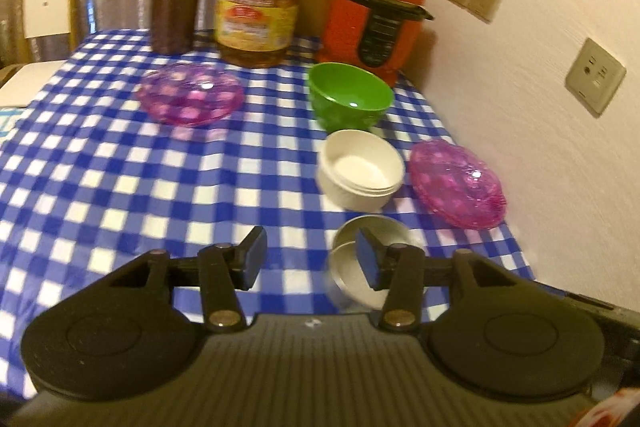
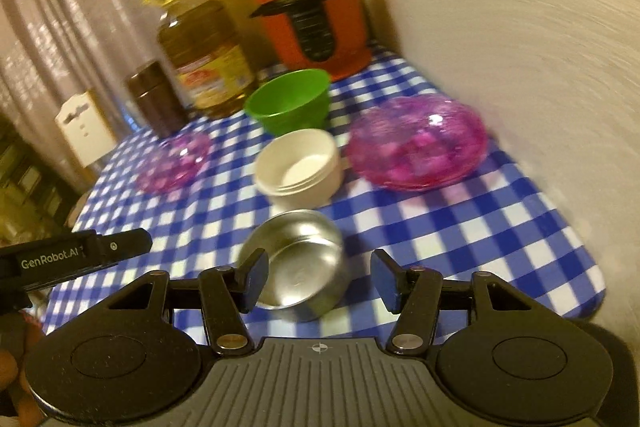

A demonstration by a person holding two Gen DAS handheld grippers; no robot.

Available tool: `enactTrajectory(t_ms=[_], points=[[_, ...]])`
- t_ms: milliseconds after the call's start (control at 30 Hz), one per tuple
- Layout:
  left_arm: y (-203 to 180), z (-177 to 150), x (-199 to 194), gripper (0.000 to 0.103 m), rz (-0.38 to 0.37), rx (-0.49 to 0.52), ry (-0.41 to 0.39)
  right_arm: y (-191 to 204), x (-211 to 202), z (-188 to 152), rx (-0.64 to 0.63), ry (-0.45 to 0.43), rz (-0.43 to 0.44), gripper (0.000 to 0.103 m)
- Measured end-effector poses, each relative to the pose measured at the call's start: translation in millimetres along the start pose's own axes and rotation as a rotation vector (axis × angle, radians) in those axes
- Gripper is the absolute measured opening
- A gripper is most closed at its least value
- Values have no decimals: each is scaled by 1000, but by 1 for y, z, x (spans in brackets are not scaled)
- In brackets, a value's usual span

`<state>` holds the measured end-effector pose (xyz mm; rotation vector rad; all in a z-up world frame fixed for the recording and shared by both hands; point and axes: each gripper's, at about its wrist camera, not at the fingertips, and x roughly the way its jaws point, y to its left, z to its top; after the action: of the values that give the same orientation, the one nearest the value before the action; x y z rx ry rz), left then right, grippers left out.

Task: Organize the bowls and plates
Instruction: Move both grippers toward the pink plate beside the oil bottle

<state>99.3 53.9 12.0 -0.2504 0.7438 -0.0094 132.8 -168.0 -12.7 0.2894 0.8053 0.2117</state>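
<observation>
Meanwhile, both tongs wide open, empty: right tongs (image 2: 318, 277) around steel bowl (image 2: 298, 269) (left tongs (image 1: 310, 259) beside).

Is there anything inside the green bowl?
No, the green bowl shows only its bare shiny inside in the left wrist view.

Bowls and plates spread over a blue-checked table.

A green bowl (image 2: 289, 99) sits upright farthest back. Just in front of it stands a stack of cream bowls (image 2: 299, 167), seemingly three nested, though blur hides the count. Nearest is a steel bowl (image 2: 298, 269), upright, possibly two nested. To the right, near the wall, lies a pile of pink translucent plates (image 2: 418, 147). A single pink plate (image 1: 191, 94) lies well apart on the left.
</observation>
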Motion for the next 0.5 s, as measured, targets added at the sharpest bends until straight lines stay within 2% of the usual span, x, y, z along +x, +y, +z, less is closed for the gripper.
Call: enactTrajectory(t_ms=[300, 500], points=[[41, -17, -23, 49, 88, -44, 11, 46, 9, -14, -95, 61, 65, 57], [55, -21, -33, 49, 122, -70, 8, 58, 9, -19, -122, 68, 83, 57]])
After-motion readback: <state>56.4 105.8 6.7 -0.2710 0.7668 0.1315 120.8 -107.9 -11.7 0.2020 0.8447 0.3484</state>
